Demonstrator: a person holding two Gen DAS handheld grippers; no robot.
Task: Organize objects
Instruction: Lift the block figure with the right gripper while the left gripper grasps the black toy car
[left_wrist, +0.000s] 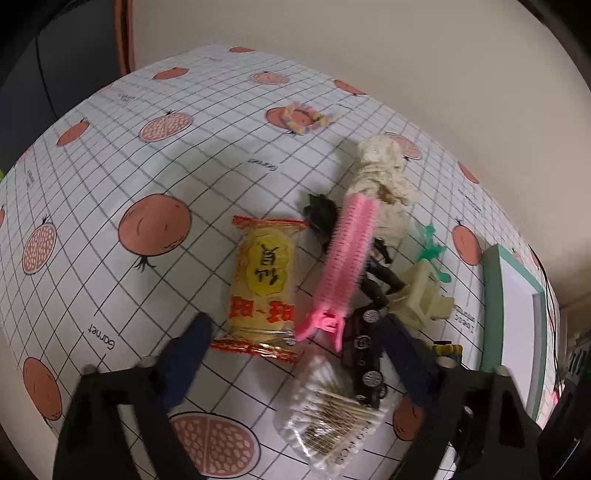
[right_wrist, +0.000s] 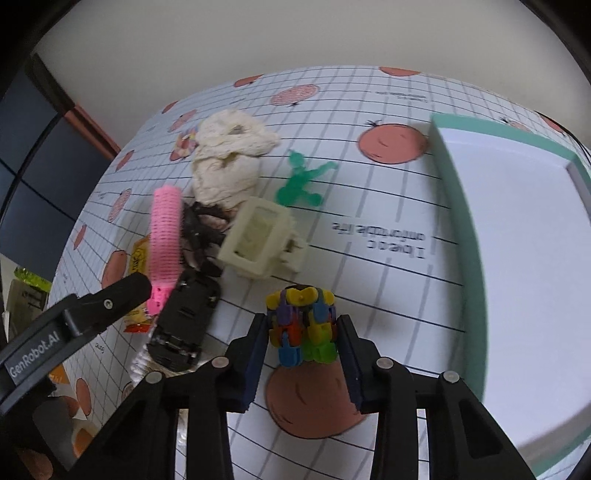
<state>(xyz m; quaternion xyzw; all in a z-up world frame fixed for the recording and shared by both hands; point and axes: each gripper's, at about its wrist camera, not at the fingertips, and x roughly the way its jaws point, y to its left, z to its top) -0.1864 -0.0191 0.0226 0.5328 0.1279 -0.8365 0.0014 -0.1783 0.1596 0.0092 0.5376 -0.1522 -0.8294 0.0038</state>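
Across the table lies a gridded cloth (left_wrist: 147, 177) printed with orange fruit, and at its right side stands a large white box with a teal rim (right_wrist: 458, 221). Near the middle sits a heap of things: a cream knitted bundle (right_wrist: 229, 162), a pink bristled hair roller (left_wrist: 349, 251) lying over black items, a yellow snack packet (left_wrist: 264, 280) just left of the roller, a black toy car (right_wrist: 186, 325), a cream claw clip (right_wrist: 258, 238), a bag of cotton swabs (left_wrist: 328, 402) nearest the left camera, a green toy figure (right_wrist: 301, 181) between bundle and box, and a small candy wrapper (left_wrist: 304, 118) well apart at the far side. The left gripper (left_wrist: 295, 332) hangs above the heap with its jaws spread wide, holding nothing. The right gripper (right_wrist: 301, 332) has its jaws narrowed on either side of a multicoloured block toy (right_wrist: 301, 325), the pads (right_wrist: 258, 350) at or very near its sides; whether they press on it cannot be told.
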